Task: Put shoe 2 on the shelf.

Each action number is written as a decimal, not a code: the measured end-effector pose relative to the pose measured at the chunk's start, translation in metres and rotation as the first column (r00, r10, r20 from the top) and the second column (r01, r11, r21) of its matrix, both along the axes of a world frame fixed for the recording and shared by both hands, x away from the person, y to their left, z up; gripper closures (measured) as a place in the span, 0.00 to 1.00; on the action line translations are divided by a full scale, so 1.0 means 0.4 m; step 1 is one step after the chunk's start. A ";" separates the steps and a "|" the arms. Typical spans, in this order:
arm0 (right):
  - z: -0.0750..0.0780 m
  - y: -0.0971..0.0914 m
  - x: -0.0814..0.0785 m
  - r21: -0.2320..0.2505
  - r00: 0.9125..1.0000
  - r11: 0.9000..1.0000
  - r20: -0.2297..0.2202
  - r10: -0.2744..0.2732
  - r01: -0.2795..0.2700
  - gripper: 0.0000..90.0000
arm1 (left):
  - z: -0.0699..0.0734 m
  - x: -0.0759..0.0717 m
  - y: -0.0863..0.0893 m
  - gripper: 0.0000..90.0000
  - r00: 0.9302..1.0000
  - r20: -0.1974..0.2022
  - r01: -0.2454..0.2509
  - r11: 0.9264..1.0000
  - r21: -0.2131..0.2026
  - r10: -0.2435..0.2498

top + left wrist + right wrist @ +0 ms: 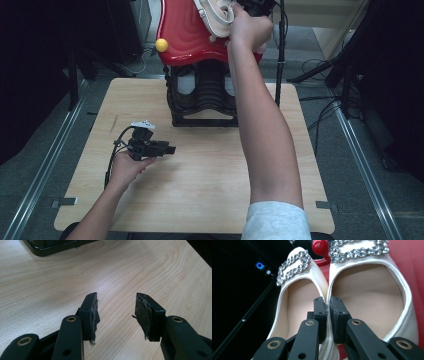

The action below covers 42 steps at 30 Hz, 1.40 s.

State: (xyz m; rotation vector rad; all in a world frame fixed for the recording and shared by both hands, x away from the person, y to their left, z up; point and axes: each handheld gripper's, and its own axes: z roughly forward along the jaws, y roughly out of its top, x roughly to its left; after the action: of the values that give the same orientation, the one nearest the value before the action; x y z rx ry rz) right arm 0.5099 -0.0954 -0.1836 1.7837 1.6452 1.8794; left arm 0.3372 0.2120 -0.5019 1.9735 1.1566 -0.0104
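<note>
While right claw (328, 302) pinches touching inner walls of both white shoes (367, 290), pair hangs over red seat (182, 30) at far table (200, 200) edge. Risk: thin walls slip from pads, one shoe drops past seat to floor; buckles could snag red knob (320, 246). Left claw (116, 307) spread, nothing between, resting low over bare wood. Containers: black rack (202, 97) under seat, contents unclear. Shoes hold nothing.

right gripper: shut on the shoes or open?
Shut. The right gripper pinches the touching inner walls of the two white shoes together, one jaw inside each.
</note>
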 end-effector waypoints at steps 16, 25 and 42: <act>-0.009 0.055 0.004 -0.105 1.000 0.995 -0.007 -0.001 0.001 0.84 | 0.000 -0.002 -0.003 0.59 1.000 0.006 0.008 1.000 0.001 -0.008; 0.016 0.027 -0.012 -0.136 0.999 0.990 0.041 0.034 -0.028 0.77 | 0.000 0.000 -0.001 0.59 1.000 0.004 0.010 1.000 0.010 -0.010; 0.044 -0.077 -0.051 -0.205 0.992 0.978 0.106 0.063 -0.040 0.66 | -0.001 -0.001 -0.001 0.59 1.000 0.007 0.010 1.000 0.026 -0.010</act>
State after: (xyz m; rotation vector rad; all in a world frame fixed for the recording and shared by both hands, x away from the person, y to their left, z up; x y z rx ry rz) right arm 0.4896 -0.1261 -0.1660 1.5431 1.7848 1.7248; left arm 0.3370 0.2115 -0.5025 2.0004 1.1478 0.0065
